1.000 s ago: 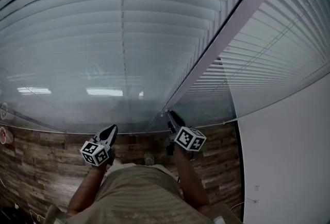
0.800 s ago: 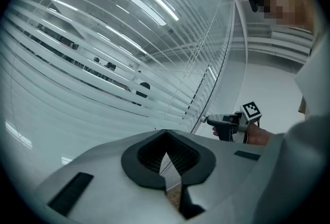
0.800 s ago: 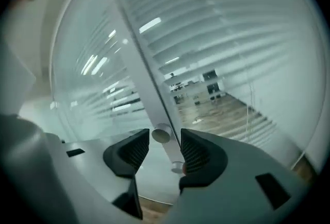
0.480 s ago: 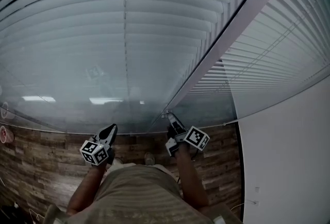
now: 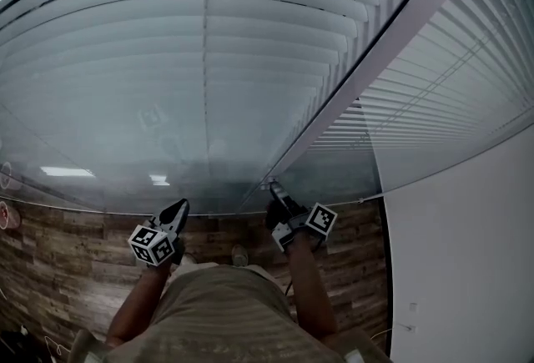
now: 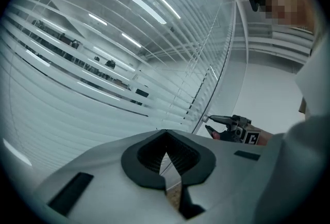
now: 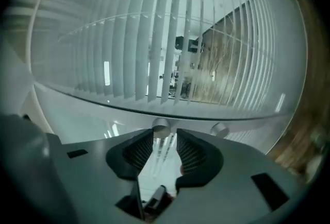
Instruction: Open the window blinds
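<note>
1. The blinds (image 5: 209,36) sit behind the glass (image 5: 125,128), so you can't touch those light, bendy-looking slats.
2. Take the small knob (image 7: 161,126) at the glass's bottom edge instead. It looks hard, smooth and probably slippery.
3. Your right gripper (image 5: 273,188) has just eased open, with the knob between its tips. Your left gripper (image 6: 165,153) is closed and empty.

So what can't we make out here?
- Blinds: top cut off by head view's upper edge.
- Room behind them: blurred in right gripper view.
- Round knob: out of focus there, tiny in head view.
- Floor: partly hidden by the person's body, head view.
</note>
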`<state>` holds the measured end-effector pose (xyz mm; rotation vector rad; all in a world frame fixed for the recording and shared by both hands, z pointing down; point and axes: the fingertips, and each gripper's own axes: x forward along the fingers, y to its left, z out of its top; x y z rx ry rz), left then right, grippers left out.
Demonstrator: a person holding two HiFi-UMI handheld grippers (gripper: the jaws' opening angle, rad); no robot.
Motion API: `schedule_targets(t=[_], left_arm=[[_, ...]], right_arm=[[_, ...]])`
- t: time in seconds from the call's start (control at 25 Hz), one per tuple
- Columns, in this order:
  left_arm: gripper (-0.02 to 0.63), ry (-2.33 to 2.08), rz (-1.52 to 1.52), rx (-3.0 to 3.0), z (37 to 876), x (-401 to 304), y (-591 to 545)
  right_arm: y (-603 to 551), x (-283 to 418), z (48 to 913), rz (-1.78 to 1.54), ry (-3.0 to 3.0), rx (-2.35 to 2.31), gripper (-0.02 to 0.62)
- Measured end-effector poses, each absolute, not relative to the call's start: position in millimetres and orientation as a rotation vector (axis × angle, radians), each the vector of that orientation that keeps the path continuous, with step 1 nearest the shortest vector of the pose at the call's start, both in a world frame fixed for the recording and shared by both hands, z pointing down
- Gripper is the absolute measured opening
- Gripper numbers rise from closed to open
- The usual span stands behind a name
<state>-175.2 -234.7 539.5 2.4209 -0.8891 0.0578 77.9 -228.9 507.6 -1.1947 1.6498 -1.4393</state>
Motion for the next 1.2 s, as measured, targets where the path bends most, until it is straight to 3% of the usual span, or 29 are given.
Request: schedule_targets(t=[0.08,0.24,0.28,0.4,0.48,0.64,0.76,0.8,0.92,1.0,1.08,1.2], left_arm=[[0.014,-0.886,0.059,2.422,540,-174,-235],[0.014,-0.883,0.063,2.427,539,-174,-235],[0.014,-0.882,0.065,2.427,539,-174,-235],[0.014,-0.878,0.065,2.428,539,-172,-234],[0.014,-0.882,0.064,2.425,540,-171,-235],[0.014,-0.880,0.064,2.428,532,-173,-233],[0.014,-0.881,0.067,2.426,524,-174,-231],[0.014,-0.881,0.069,2.426,523,-172,-229],[0.014,-0.888,0.064,2.431,520,-164,-221],[0.014,-0.900,0.064,2.429,520,-164,-219],[0.014,-0.909,0.067,2.420,524,-168,-222],[0.014,-0.921,0.070,2.410,530,-169,-228]], right_arm=[[-225,76,509,-1.297,1.898,-1.446,0.167],[-230,69,493,-0.725,2.372,-2.084,0.164],[-232,69,492,-0.746,2.349,-2.096,0.117],[-230,78,499,-1.297,1.837,-1.542,0.115],[-228,87,502,-1.440,1.535,-1.187,0.115],[-223,77,488,-1.178,1.969,-1.574,0.177],[-231,62,481,-0.923,2.284,-1.931,0.176],[-233,63,482,-0.954,2.253,-1.927,0.132],[-228,83,493,-1.391,1.675,-1.325,0.128],[-225,90,495,-1.468,1.445,-1.058,0.133],[-225,84,487,-1.381,1.644,-1.230,0.181],[-232,76,484,-1.131,2.083,-1.649,0.183]])
